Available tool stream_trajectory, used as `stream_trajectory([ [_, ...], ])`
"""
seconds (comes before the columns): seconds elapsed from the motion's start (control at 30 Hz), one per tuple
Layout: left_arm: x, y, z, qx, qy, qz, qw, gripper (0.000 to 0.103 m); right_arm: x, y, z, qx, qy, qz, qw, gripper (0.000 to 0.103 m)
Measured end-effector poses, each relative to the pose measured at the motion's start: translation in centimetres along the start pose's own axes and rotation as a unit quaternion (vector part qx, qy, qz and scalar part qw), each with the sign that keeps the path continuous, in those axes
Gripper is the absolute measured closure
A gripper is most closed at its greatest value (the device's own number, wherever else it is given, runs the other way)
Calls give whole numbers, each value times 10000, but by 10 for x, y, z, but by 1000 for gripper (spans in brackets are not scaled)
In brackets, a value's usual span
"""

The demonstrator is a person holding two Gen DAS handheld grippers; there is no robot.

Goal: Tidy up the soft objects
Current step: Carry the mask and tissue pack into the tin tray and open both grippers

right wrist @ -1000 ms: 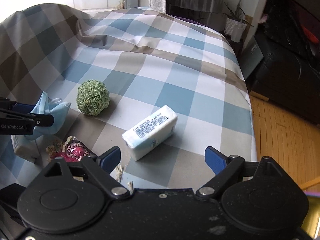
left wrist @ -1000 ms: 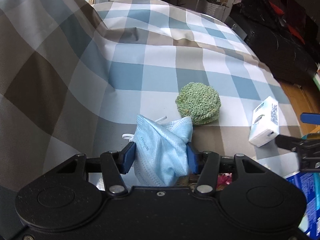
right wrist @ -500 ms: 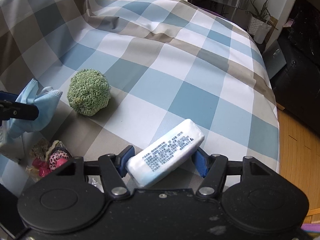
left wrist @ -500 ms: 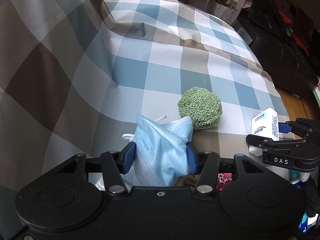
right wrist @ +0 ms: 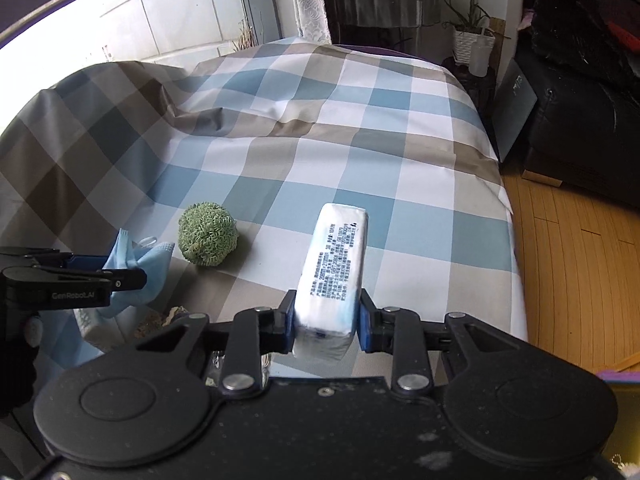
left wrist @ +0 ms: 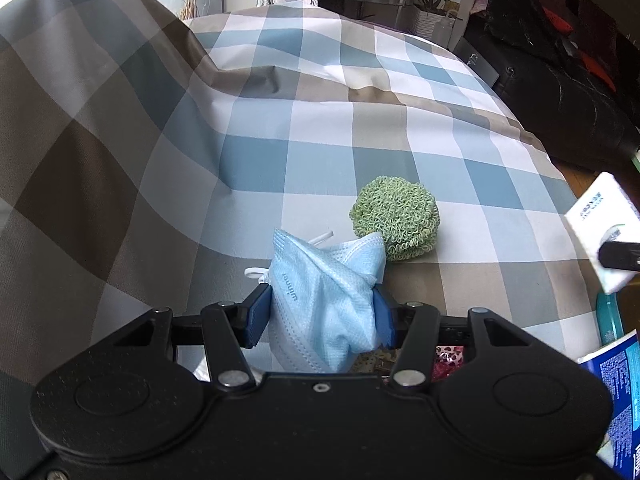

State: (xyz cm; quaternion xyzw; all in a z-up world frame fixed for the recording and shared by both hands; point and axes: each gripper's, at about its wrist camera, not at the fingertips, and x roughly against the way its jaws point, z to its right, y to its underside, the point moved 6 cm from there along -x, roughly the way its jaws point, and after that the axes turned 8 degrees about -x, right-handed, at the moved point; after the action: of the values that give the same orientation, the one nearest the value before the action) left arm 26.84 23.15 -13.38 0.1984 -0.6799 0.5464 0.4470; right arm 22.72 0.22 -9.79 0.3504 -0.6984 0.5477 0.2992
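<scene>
My left gripper (left wrist: 320,312) is shut on a crumpled light blue face mask (left wrist: 324,300) and holds it above the checked cloth (left wrist: 320,128). The mask also shows in the right wrist view (right wrist: 136,268). My right gripper (right wrist: 326,320) is shut on a white tissue pack (right wrist: 334,272) and holds it lifted off the cloth. The pack shows at the right edge of the left wrist view (left wrist: 600,224). A green knitted ball (left wrist: 396,218) lies on the cloth just beyond the mask, also visible in the right wrist view (right wrist: 208,234).
A small pile of pink and patterned soft items (left wrist: 444,360) lies under the left gripper. A blue printed package (left wrist: 616,384) sits at the right. The cloth rises in a fold (left wrist: 80,120) at the left. Wooden floor (right wrist: 576,264) and dark furniture (right wrist: 580,80) lie to the right.
My right gripper closed on the tissue pack and lifted it off the cloth, turning it lengthwise. My left gripper kept hold of the mask and rose slightly.
</scene>
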Motion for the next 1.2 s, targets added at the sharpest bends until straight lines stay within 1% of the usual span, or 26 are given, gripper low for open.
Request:
stream_trajectory([
  [0.17,4,0,1,-92,-140,222,9996,52,58,12,26,-183,151,290,9993,75],
  [0.3,9,4,2,53,-251,170,9995,54,106,24,61,-502,378,581,9963,75],
  [0.4,18,3,8,62,-263,160,9995,54,138,35,95,-807,673,873,9906,75],
  [0.47,28,0,13,49,-294,217,9993,54,151,42,117,-1124,779,993,9856,75],
  [0.53,37,-4,19,70,-254,257,9993,54,159,47,136,-1470,891,1074,9792,75],
  [0.63,54,-10,31,50,-213,342,9992,54,167,52,155,-1711,1138,1131,9721,75],
  [0.77,78,-16,52,-6,-102,397,9992,54,172,60,168,-2019,1090,1078,9673,75],
  [0.87,93,-21,73,-74,-7,449,9990,54,173,66,173,-2080,1110,1022,9664,75],
  [1.03,111,-30,123,-228,246,488,9982,54,181,79,186,-2272,1006,942,9641,75],
  [1.2,117,-32,188,-504,603,442,9959,54,187,94,207,-2593,983,828,9572,74],
])
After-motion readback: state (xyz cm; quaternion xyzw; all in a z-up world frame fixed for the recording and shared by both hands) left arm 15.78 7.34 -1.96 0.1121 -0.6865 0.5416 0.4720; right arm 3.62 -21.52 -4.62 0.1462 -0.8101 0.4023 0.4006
